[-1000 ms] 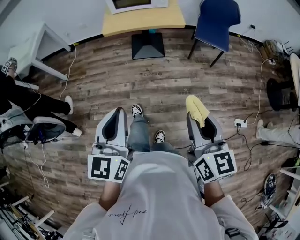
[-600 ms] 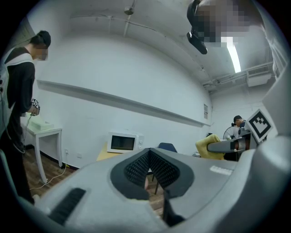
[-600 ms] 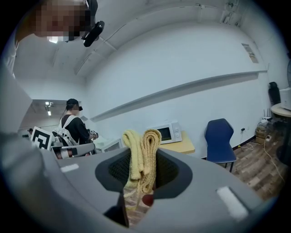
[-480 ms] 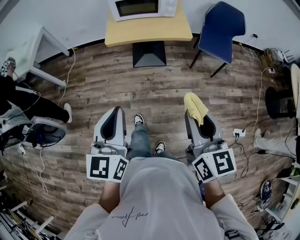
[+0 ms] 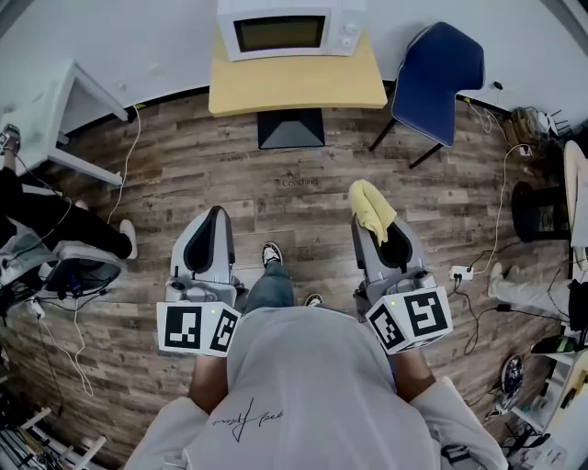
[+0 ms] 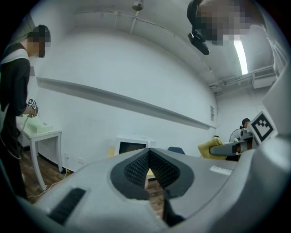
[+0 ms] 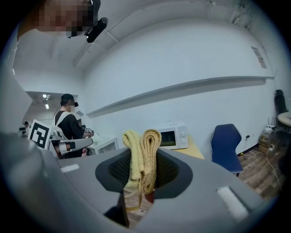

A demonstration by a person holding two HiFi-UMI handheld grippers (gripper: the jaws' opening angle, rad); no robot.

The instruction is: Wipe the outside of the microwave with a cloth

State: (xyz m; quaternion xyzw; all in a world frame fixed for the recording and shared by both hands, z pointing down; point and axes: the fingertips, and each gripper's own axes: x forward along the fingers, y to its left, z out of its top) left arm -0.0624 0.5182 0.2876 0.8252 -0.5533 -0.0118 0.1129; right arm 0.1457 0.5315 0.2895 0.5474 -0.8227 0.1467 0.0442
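A white microwave point(image 5: 292, 27) stands on a yellow table point(image 5: 296, 84) against the far wall, well ahead of both grippers. It also shows small in the left gripper view point(image 6: 132, 146) and in the right gripper view point(image 7: 172, 135). My right gripper point(image 5: 366, 226) is shut on a folded yellow cloth point(image 5: 372, 209), and the cloth point(image 7: 142, 154) sticks up in two folds from between the jaws. My left gripper point(image 5: 211, 215) is held level beside it, shut point(image 6: 148, 154) with nothing in it. The person's feet show between the two grippers.
A blue chair point(image 5: 439, 64) stands right of the yellow table, whose black base point(image 5: 290, 128) rests on the wood floor. A white table point(image 5: 55, 110) and a seated person point(image 5: 46, 220) are at the left. Cables and a power strip point(image 5: 459, 273) lie at the right.
The microwave and its table have come further into the head view as the person walks toward them. Both grippers keep their pose, the cloth still held in the right one.
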